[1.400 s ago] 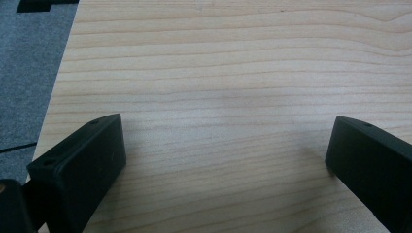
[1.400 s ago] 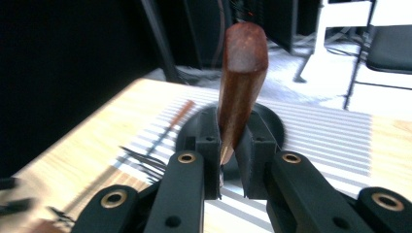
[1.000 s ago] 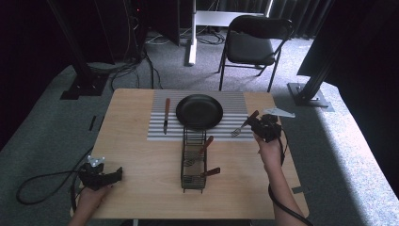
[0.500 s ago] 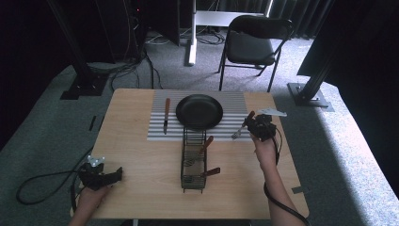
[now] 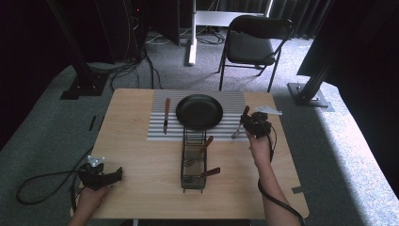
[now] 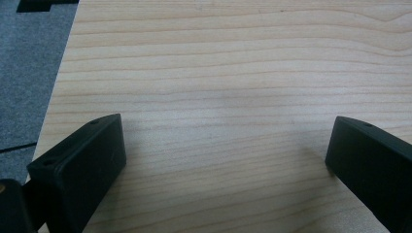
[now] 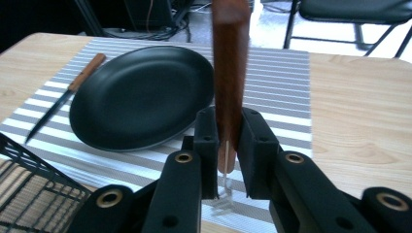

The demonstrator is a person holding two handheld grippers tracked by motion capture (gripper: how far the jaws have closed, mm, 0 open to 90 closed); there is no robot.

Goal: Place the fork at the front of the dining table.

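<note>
A fork (image 7: 229, 73) with a brown wooden handle is clamped in my right gripper (image 7: 227, 141), handle up and tines (image 5: 236, 133) pointing down at the striped placemat (image 5: 230, 101). It hangs just right of the black plate (image 5: 199, 111) in the high view, where the right gripper (image 5: 256, 123) is held by a hand. A wooden-handled knife (image 5: 166, 114) lies on the mat left of the plate. My left gripper (image 5: 101, 175) rests open at the table's front left corner, with bare wood between its fingers (image 6: 82, 165).
A black wire basket (image 5: 194, 160) stands at the table's centre, in front of the plate, with two wooden-handled utensils in it. A white paper scrap (image 5: 267, 111) lies right of the mat. A black chair (image 5: 249, 44) stands beyond the table. Cables trail off the front-left edge.
My right gripper has moved the fork a little leftward and toward the placemat beside the plate. The left gripper has stayed where it was.
</note>
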